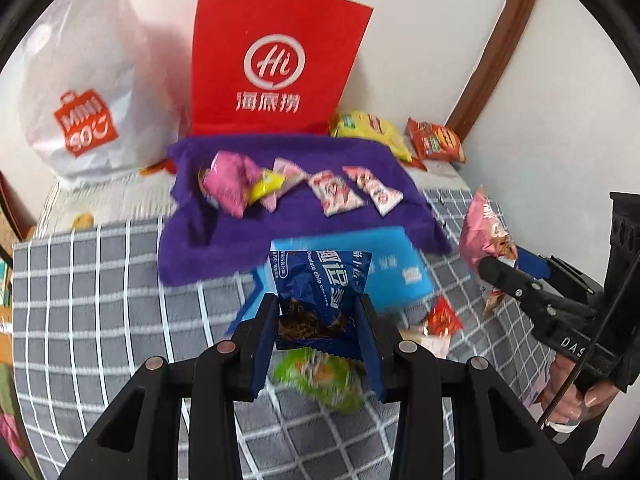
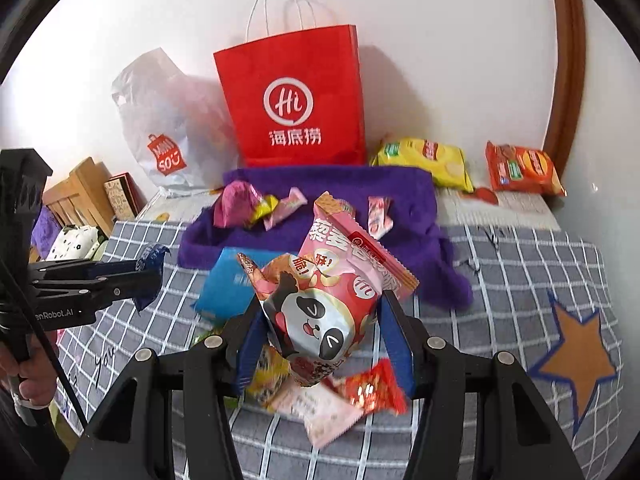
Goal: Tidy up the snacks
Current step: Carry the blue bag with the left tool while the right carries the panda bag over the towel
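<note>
left claw gripping blue crinkly cookie packet | right claw gripping pink panda snack bag | carrying both level toward purple towel at bed's far edge, avoiding collision

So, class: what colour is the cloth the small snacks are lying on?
Purple. The cloth shows best in the left wrist view, spread in front of the red paper bag.

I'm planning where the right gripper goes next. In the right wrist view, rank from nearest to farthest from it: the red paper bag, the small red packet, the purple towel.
1. Small red packet: just below the right gripper, on the checked cover.
2. Purple towel: ahead, mid-bed.
3. Red paper bag: upright against the back wall, behind the towel.
</note>
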`<state>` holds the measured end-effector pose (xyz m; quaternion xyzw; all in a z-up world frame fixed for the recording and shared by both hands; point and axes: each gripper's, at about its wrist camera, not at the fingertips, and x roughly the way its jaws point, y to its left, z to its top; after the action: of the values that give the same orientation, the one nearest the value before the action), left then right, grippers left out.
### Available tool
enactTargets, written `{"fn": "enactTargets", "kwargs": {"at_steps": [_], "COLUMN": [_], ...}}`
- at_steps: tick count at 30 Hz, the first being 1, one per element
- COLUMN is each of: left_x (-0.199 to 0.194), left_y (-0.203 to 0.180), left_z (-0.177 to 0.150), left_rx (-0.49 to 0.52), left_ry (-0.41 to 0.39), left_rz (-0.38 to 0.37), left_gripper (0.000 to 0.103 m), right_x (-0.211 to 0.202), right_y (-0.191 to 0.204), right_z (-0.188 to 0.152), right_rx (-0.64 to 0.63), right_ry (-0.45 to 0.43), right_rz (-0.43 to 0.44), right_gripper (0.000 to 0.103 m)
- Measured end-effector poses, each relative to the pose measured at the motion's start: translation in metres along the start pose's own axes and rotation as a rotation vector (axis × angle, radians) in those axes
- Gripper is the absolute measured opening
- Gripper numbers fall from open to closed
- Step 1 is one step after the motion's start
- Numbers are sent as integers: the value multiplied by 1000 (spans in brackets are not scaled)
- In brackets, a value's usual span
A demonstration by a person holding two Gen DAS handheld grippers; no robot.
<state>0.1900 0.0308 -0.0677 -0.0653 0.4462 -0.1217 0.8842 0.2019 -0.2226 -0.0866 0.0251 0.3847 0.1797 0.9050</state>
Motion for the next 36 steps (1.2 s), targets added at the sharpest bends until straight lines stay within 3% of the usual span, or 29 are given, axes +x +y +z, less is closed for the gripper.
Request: {"fn": "enactTargets", "kwargs": {"at_steps": [14, 25, 31, 36], "left_x": [23, 71, 96, 112], "left_y": [0, 16, 26, 31], "left_z": [69, 110, 118, 116], "left_rx": [-20, -56, -38, -15], "left_ry": [-42, -26, -15, 10], "left_rz": [-17, -6, 34, 30], "left_gripper": [37, 37, 37, 37], "right_x": [38, 86, 110, 145], "right_y": [-3, -5, -18, -32], "right_z": [74, 117, 126, 119], "right_rx": [-32, -37, -33, -46], "right_ry": [-42, -40, -36, 42], "right_rz": [-2, 3, 10, -10], "right_gripper": [54, 54, 54, 54]}}
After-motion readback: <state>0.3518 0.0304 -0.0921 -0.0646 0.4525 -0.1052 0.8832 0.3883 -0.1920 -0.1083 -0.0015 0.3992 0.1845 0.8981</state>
